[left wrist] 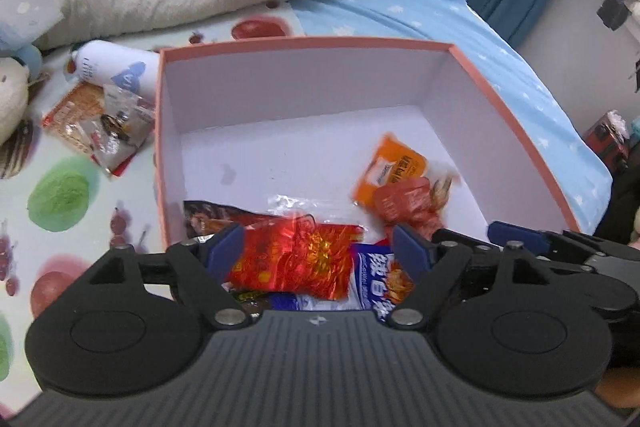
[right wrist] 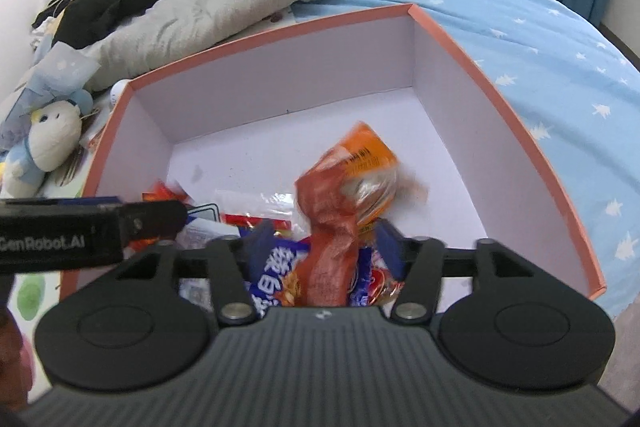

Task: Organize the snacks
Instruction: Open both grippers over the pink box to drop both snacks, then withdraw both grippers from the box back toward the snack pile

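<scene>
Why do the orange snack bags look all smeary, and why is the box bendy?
Left wrist view: the orange snack packet is motion-blurred, while the shiny red foil packet shows glare. Right wrist view: the orange-red packet is smeared too, and the fisheye lens bends the pink box rim.

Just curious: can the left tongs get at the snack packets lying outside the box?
Probably yes: the left tongs are open, and those packets lie uncovered on the bed, left of the box.
</scene>
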The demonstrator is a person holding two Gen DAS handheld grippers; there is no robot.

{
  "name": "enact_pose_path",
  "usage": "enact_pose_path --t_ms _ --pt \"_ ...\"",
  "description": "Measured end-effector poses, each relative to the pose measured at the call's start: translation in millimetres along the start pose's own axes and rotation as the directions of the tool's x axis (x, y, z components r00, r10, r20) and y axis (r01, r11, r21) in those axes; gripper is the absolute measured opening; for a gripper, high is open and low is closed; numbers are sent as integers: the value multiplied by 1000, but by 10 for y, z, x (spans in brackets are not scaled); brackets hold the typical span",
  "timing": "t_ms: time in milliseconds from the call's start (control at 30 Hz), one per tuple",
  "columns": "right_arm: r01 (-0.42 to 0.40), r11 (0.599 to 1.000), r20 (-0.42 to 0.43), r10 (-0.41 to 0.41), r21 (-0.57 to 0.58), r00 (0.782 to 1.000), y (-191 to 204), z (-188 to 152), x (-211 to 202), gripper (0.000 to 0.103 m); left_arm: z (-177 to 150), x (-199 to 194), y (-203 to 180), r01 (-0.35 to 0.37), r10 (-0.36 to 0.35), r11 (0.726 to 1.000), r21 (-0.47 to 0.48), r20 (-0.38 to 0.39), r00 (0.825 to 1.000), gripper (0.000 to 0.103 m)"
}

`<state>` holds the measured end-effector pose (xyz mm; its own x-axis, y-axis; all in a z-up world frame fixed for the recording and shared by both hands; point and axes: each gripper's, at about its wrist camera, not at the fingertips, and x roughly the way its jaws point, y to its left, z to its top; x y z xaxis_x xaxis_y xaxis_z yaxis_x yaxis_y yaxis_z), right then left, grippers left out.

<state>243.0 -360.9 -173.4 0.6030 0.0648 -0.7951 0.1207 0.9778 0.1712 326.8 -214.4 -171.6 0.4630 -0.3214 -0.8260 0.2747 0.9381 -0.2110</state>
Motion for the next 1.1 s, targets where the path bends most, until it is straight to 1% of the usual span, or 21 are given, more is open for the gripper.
enact_pose_path --t_ms 67,200,433,533,667,867,1100 --pt "-4 1000 15 4 -1 1000 8 2 -65 63 0 -70 -11 12 -12 1000 8 14 1000 85" --pt "-14 1000 47 13 12 999 10 13 -217 63 3 -293 -65 -1 -1 1000 29 57 998 85" --pt "-18 1000 134 16 11 991 67 4 -636 63 -43 -827 -64 -6 2 1000 28 151 989 85" --pt "-29 1000 170 26 12 985 116 -6 -820 63 -81 -1093 -33 -8 3 1000 26 199 980 85" --pt "-42 999 218 42 -4 975 236 -26 -1055 63 -135 -1461 43 -14 10 1000 12 266 964 85" --pt "-70 997 279 76 -29 957 442 -83 -1340 63 -285 -1927 158 -31 31 1000 -6 335 942 85" --pt "-100 993 319 115 -64 941 681 -185 -1562 63 -522 -2374 357 -53 62 998 -35 393 917 85"
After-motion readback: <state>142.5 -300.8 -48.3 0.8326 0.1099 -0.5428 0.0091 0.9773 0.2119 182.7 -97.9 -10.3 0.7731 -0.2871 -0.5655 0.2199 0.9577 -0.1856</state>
